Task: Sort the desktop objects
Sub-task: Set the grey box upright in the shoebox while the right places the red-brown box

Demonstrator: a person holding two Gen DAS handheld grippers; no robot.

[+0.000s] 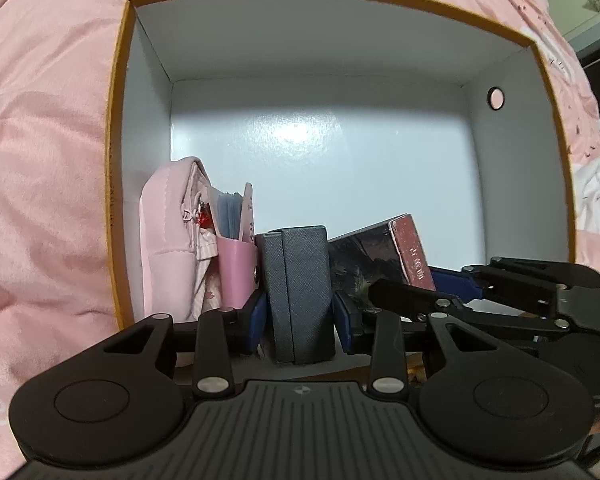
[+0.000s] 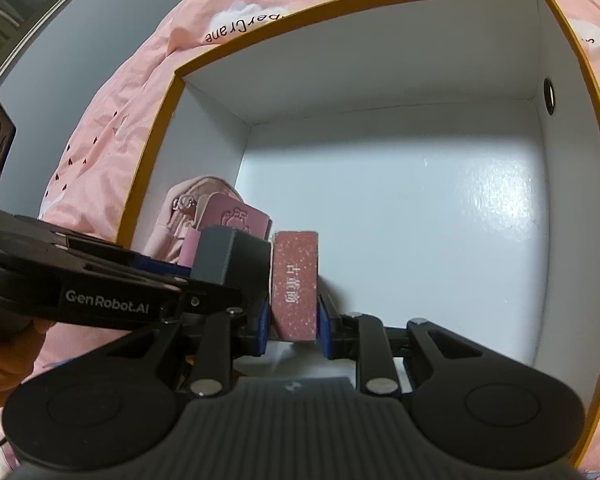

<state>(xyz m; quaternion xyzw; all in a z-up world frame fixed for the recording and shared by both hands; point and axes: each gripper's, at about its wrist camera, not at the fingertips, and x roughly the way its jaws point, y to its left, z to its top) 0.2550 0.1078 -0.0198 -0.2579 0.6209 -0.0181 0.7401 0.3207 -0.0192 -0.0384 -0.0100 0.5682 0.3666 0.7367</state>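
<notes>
With a pink pouch (image 1: pixel 168 240) and card holder (image 1: pixel 236 264) already filed along the box's (image 1: pixel 118 160) left wall, my left tongs (image 1: pixel 300 312) clamp the grey case (image 1: pixel 300 280) and my right tongs (image 2: pixel 294 320) clamp the red book (image 2: pixel 296 284) beside them, apparently near release.

The lower ends of the grey case (image 1: pixel 300 292) and the red book (image 2: pixel 295 284) were hidden behind the gripper bodies. The box (image 1: pixel 118 160) had its near wall out of view. Behind the grey case, the pink pouch (image 1: pixel 168 240) was partly covered. The book's spine lettering was too small to read.
</notes>
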